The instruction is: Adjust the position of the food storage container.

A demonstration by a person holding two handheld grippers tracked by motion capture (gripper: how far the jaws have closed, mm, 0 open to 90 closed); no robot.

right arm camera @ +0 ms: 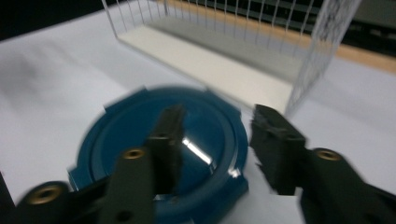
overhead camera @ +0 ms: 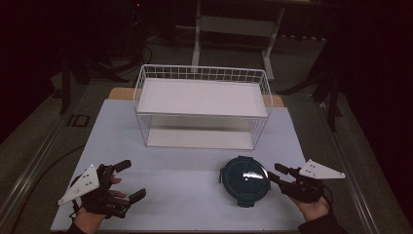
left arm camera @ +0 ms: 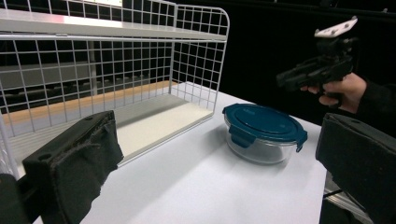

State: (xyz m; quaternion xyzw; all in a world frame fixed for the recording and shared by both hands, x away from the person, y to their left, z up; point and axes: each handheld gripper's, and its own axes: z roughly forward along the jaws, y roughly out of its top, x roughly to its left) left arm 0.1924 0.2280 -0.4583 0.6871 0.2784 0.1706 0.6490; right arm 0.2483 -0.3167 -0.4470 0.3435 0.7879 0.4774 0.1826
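A round glass container with a dark blue clip-on lid [overhead camera: 244, 181] [left arm camera: 261, 123] [right arm camera: 121, 133] stands on the white table top [overhead camera: 175, 185], front right of centre. My right gripper [overhead camera: 276, 172] [right arm camera: 219, 119] hovers at its right rim. Its jaws are parted, one over the lid and one beyond the rim, and they hold nothing. In the left gripper view the right gripper [left arm camera: 313, 74] hangs above and behind the container, clear of it. My left gripper [overhead camera: 130, 180] [left arm camera: 217, 137] rests at the front left, jaws wide open and empty, pointing toward the container.
A white wire rack [overhead camera: 202, 73] [left arm camera: 196, 51] [right arm camera: 322, 42] with an upper and a lower shelf stands at the back middle of the table. Bare table lies between it and the container. Dark floor and table legs surround the table.
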